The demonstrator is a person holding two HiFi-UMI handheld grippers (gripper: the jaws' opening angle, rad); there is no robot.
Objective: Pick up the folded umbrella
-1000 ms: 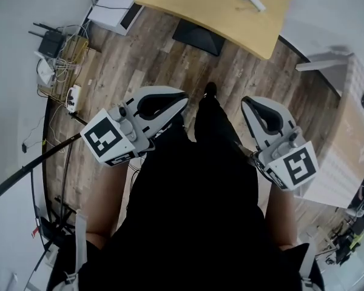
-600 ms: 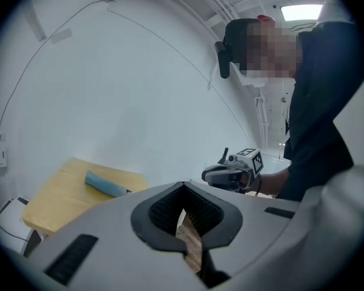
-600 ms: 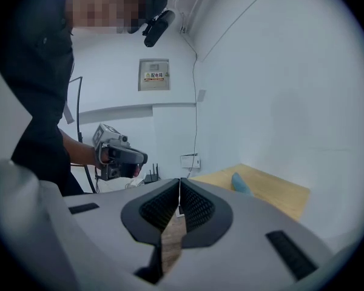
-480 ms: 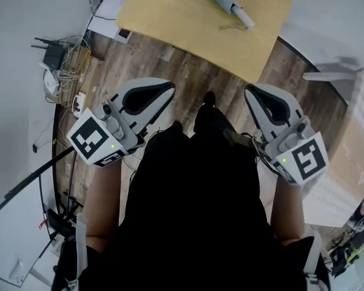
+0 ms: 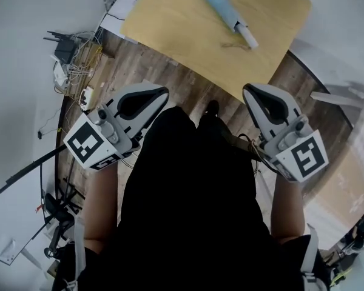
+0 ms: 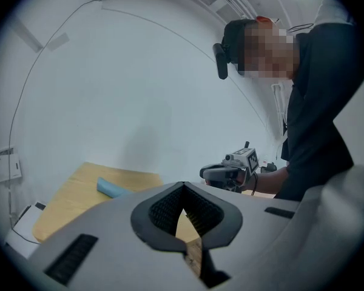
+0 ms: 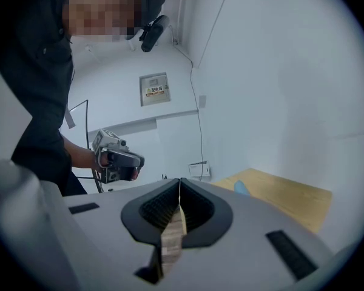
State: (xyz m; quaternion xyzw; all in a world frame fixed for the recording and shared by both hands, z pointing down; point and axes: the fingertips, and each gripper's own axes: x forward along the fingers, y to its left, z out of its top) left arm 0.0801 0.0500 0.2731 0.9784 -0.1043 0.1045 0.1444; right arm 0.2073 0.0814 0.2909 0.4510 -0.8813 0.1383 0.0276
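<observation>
The folded umbrella (image 5: 221,8) is a light blue roll with a white handle (image 5: 247,36); it lies slantwise on the pale wooden table (image 5: 170,23) at the top of the head view. My left gripper (image 5: 164,93) and right gripper (image 5: 247,91) are held out over the wood floor, short of the table's near edge, both shut and empty. In the left gripper view the umbrella (image 6: 112,188) shows just beyond the shut tips (image 6: 182,185). The right gripper view shows only its end (image 7: 241,188) past the shut tips (image 7: 179,180).
A router with tangled cables (image 5: 70,53) sits on the floor at the left. A white flat device (image 5: 124,8) lies by the table's left corner. A thin cord (image 5: 235,44) lies on the table near the umbrella's handle. A black pole (image 5: 24,171) slants across the lower left.
Both grippers have moved forward toward the table, still shut. The table and the umbrella have slid down into the head view and lie closer now.
</observation>
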